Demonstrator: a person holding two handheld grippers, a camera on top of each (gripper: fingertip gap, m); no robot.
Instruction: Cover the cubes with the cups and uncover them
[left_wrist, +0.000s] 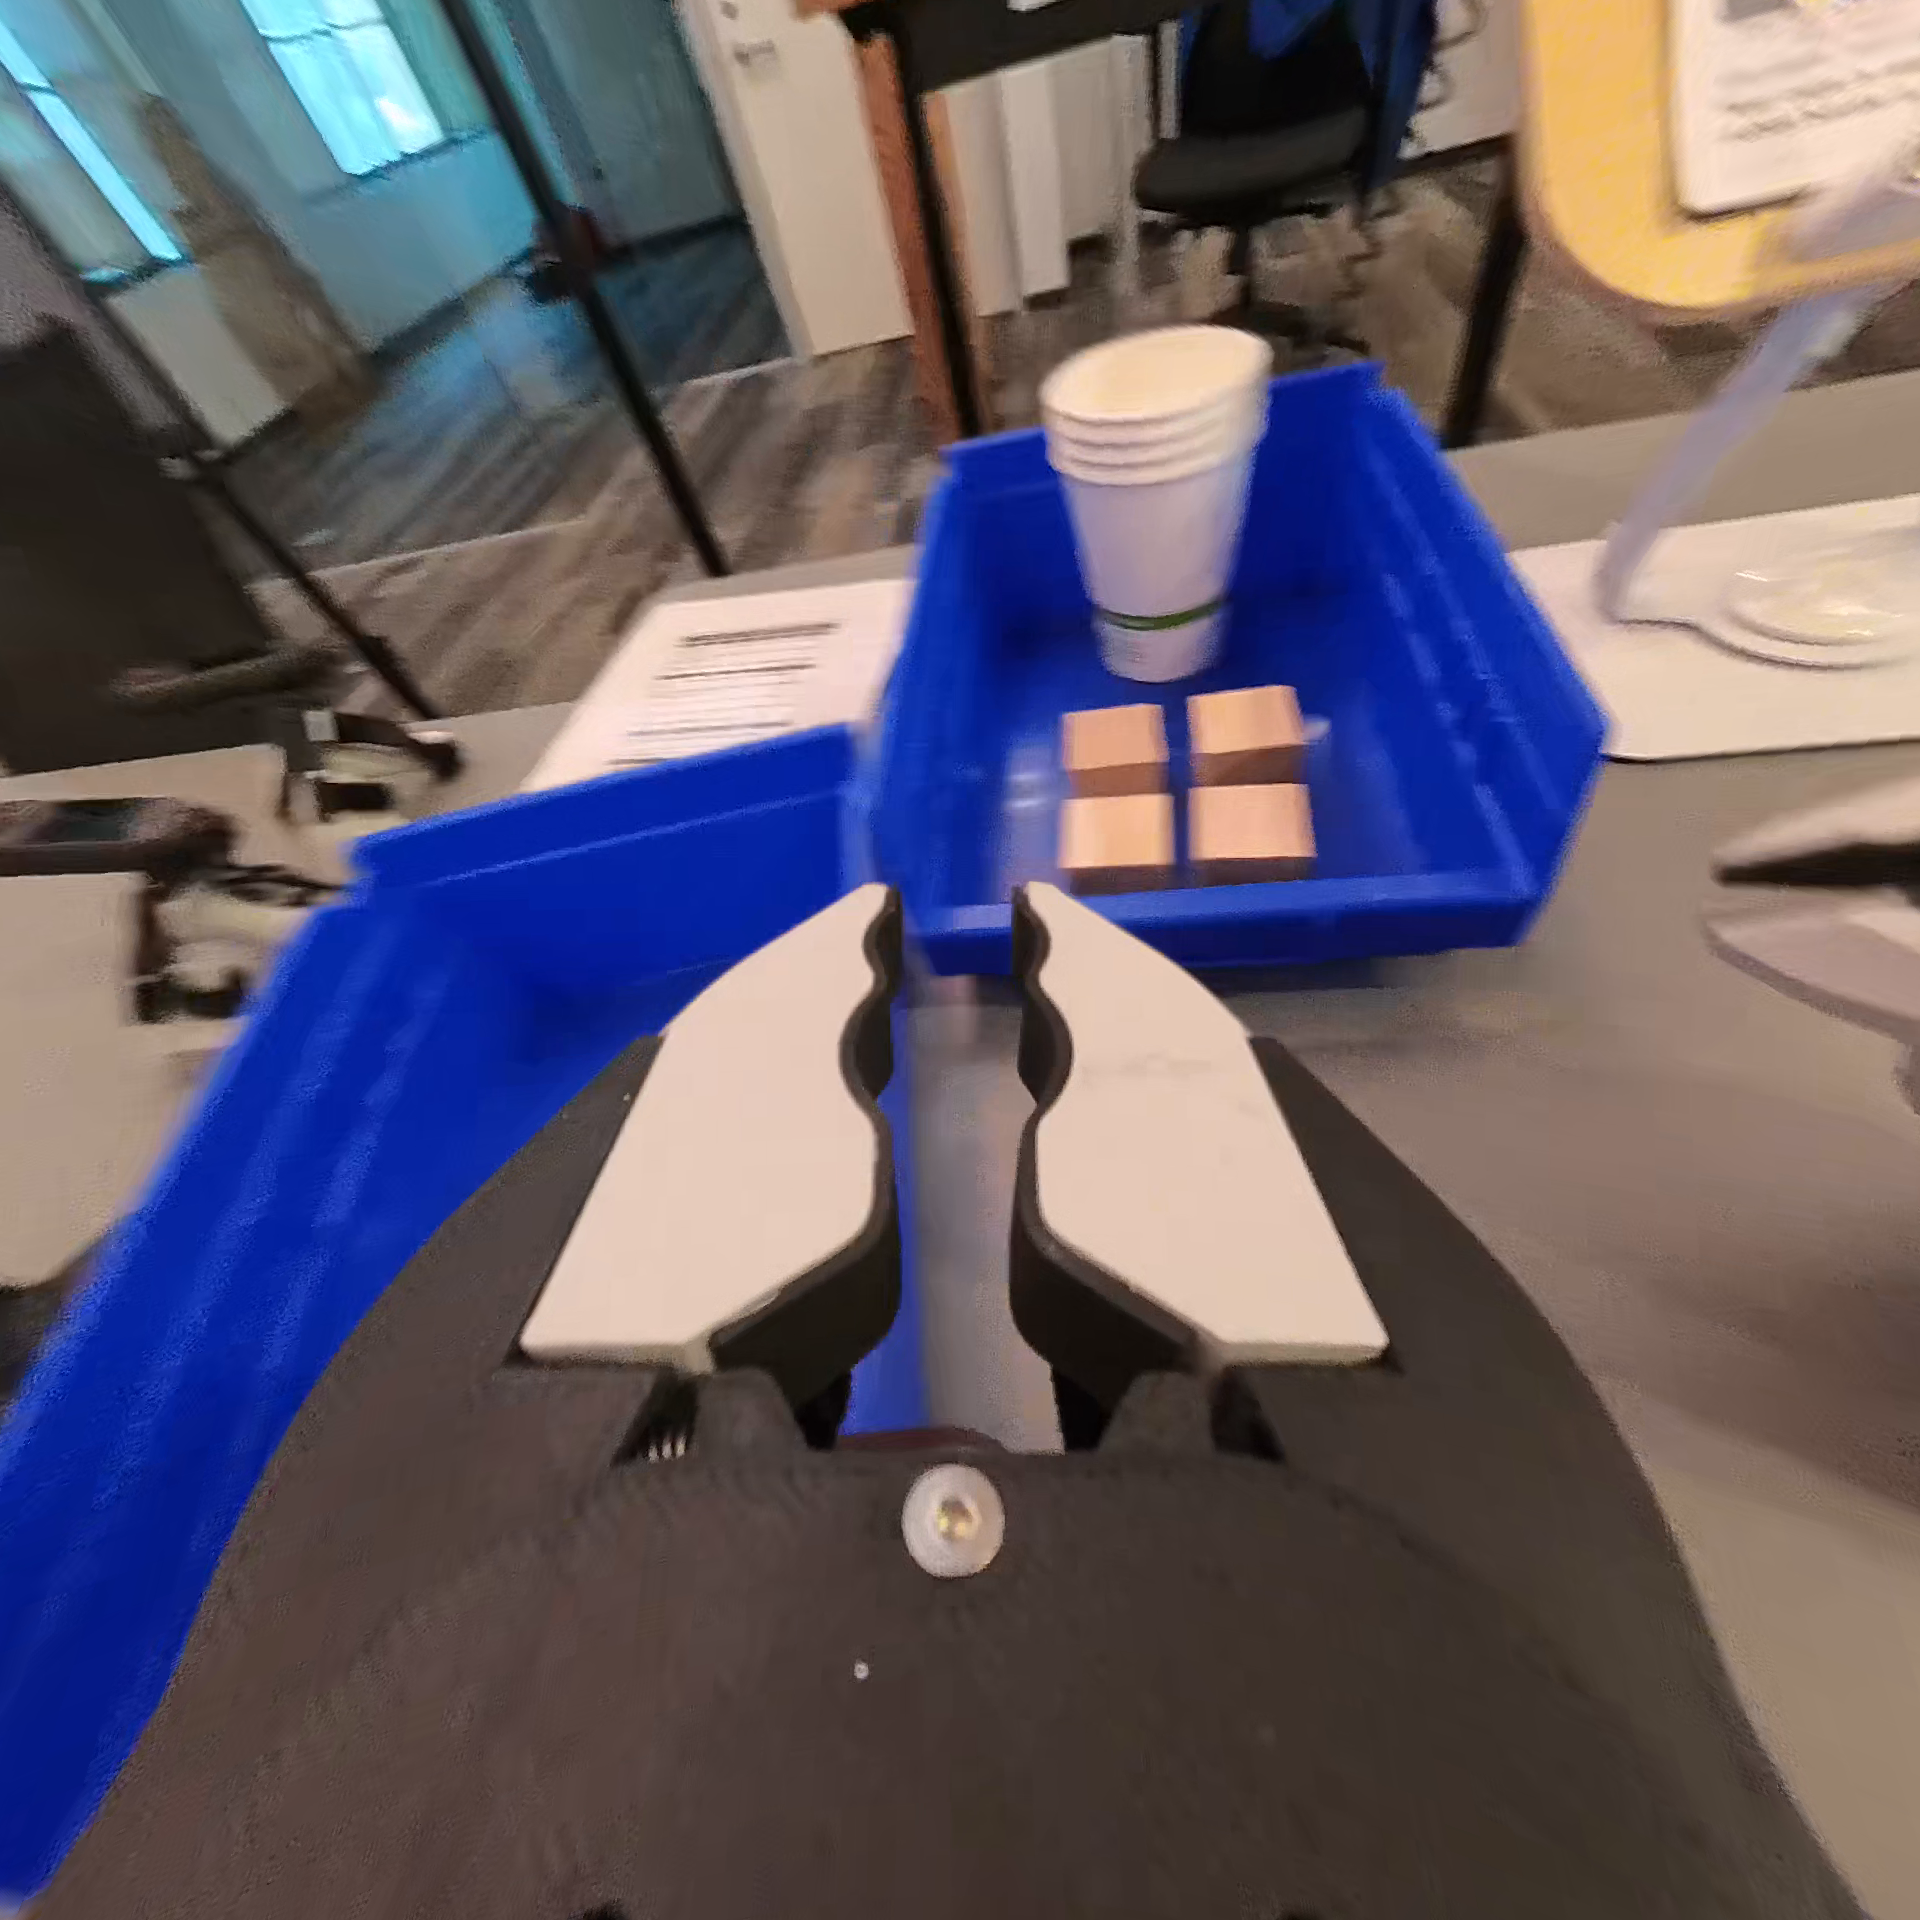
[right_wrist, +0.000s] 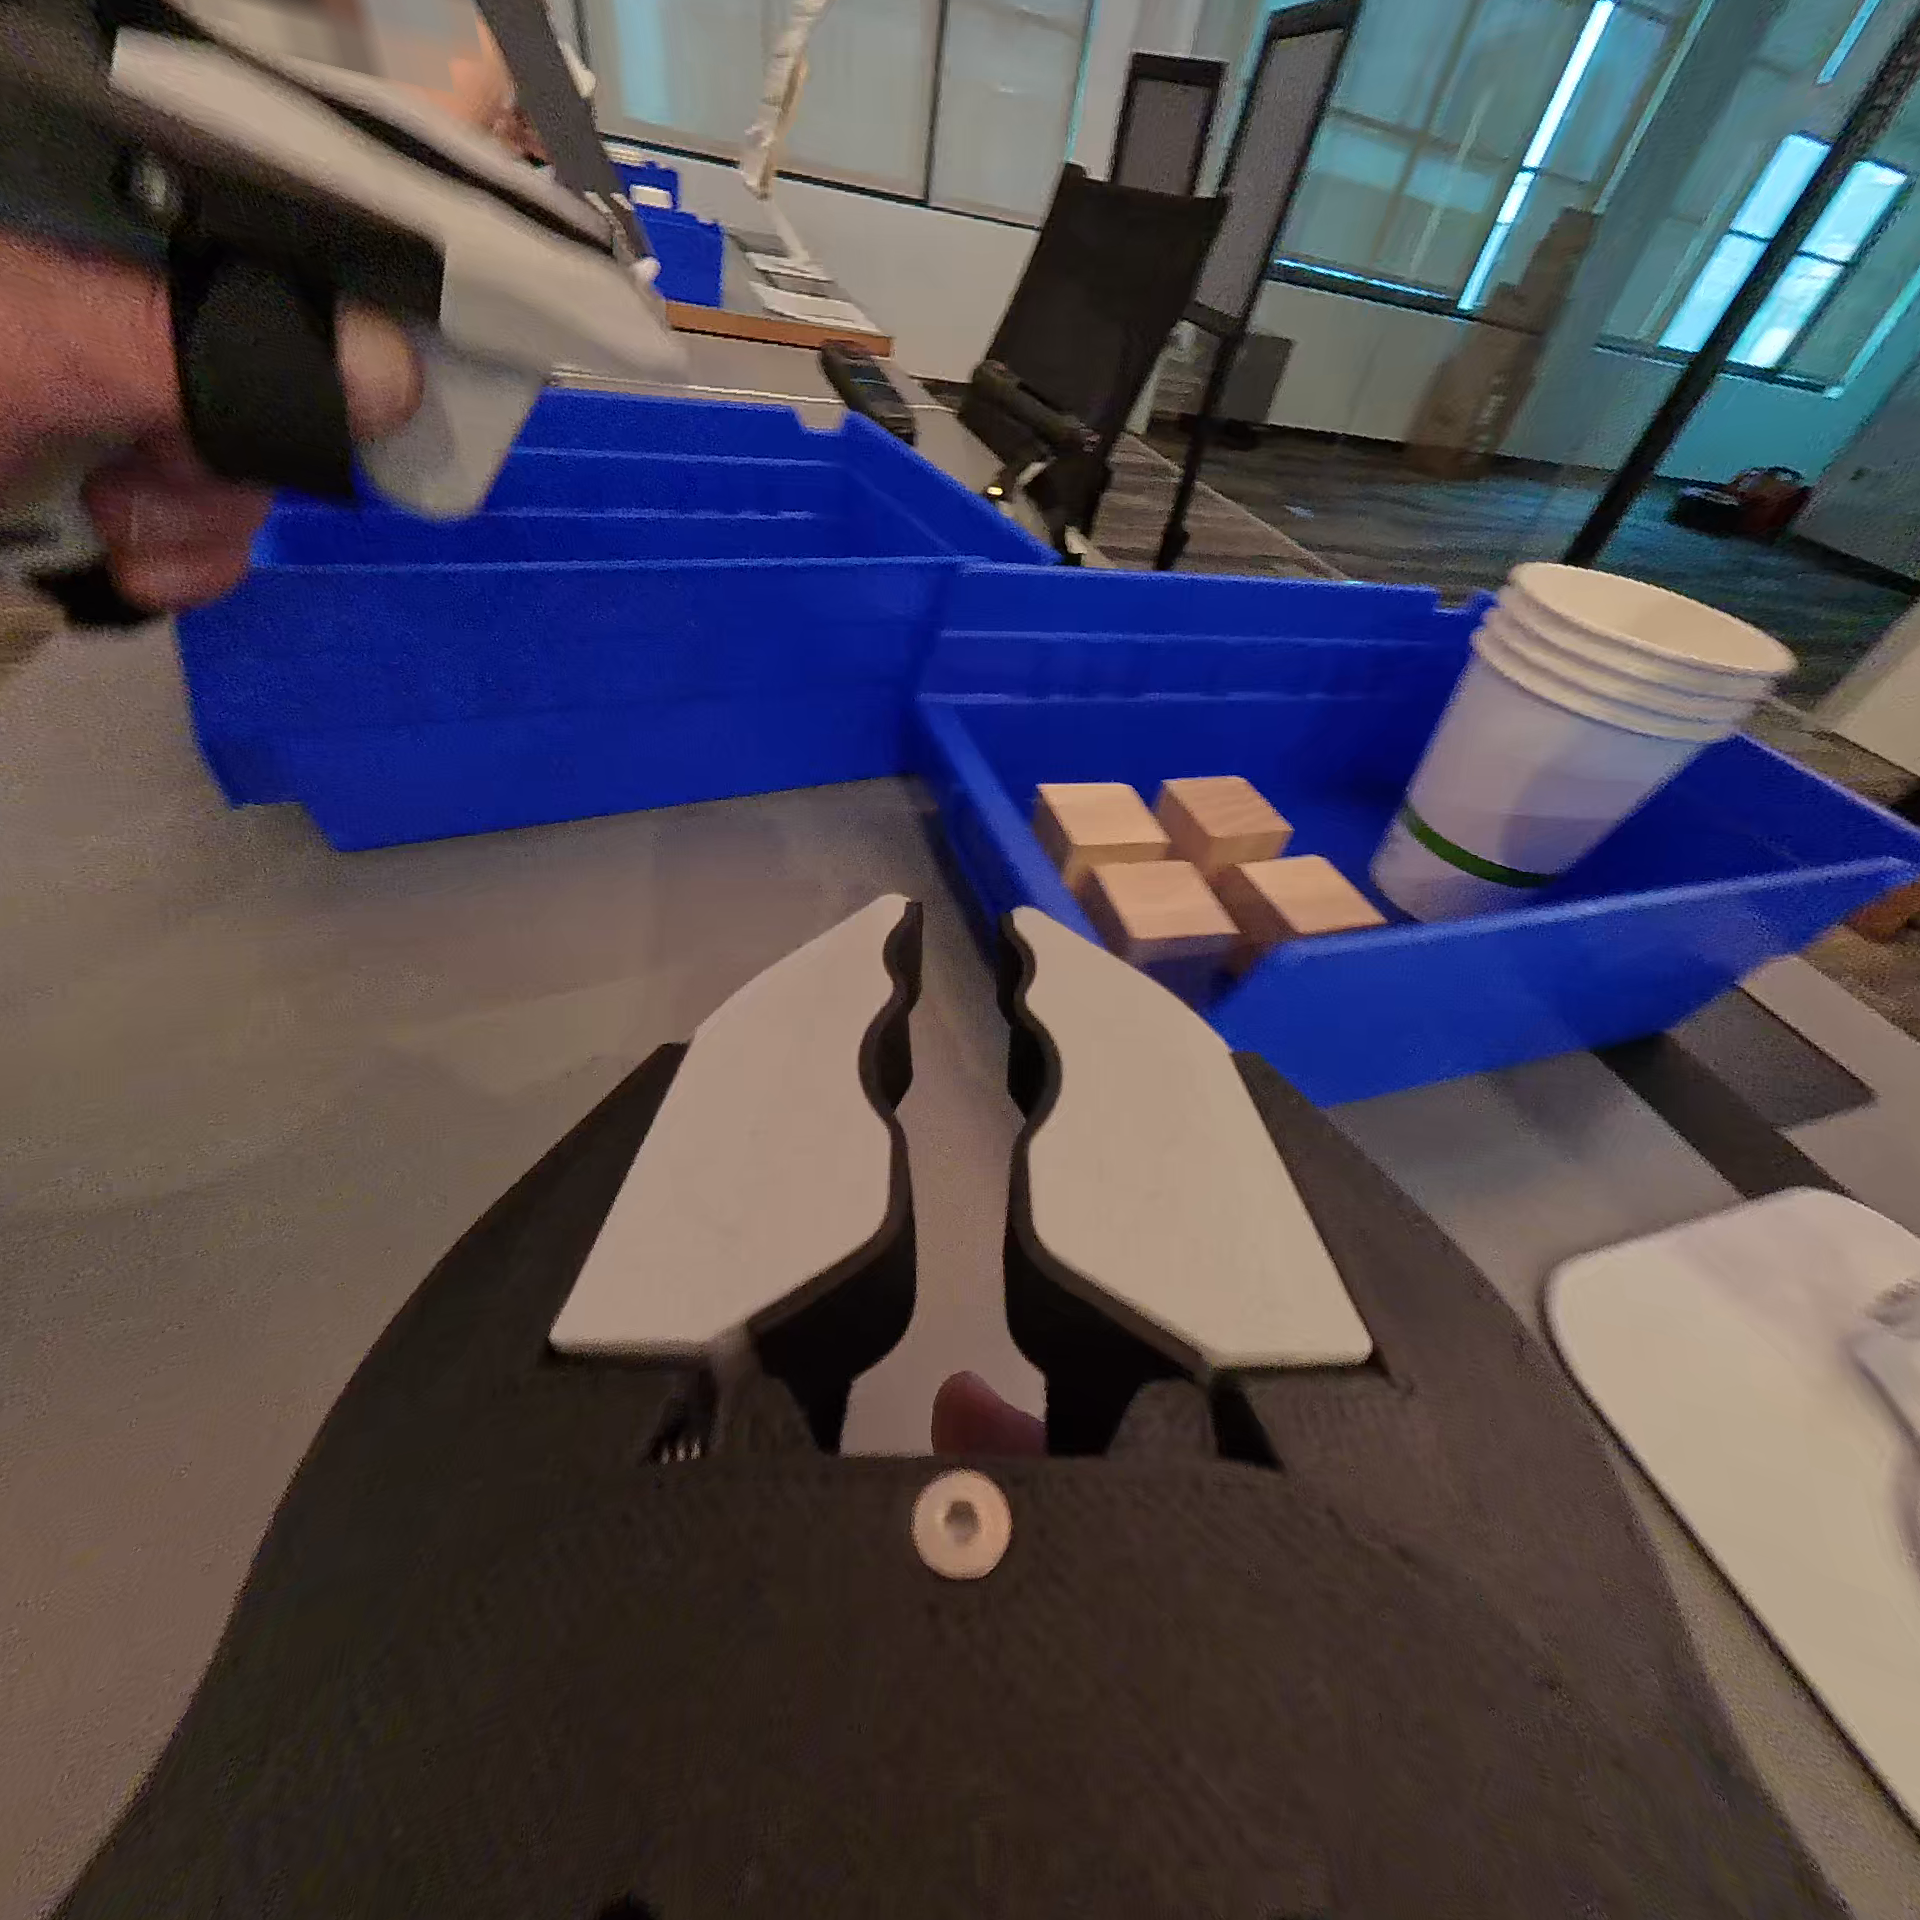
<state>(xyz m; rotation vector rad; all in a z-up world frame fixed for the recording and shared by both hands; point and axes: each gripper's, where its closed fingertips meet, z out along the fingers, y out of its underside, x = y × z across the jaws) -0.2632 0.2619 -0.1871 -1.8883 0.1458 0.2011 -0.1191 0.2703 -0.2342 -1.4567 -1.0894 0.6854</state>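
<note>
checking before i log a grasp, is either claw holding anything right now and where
Nothing is held. The left claw and right claw are both slightly open and empty, short of the stacked white paper cups.

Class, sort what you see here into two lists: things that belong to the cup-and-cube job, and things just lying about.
Belongs to the job:
- stack of cups
- four wooden cubes
- blue bin holding both
- left hand-held gripper, right hand-held gripper, both slightly open, holding nothing

Just lying about:
- second blue bin
- printed sheet
- white mat
- office chair
</note>
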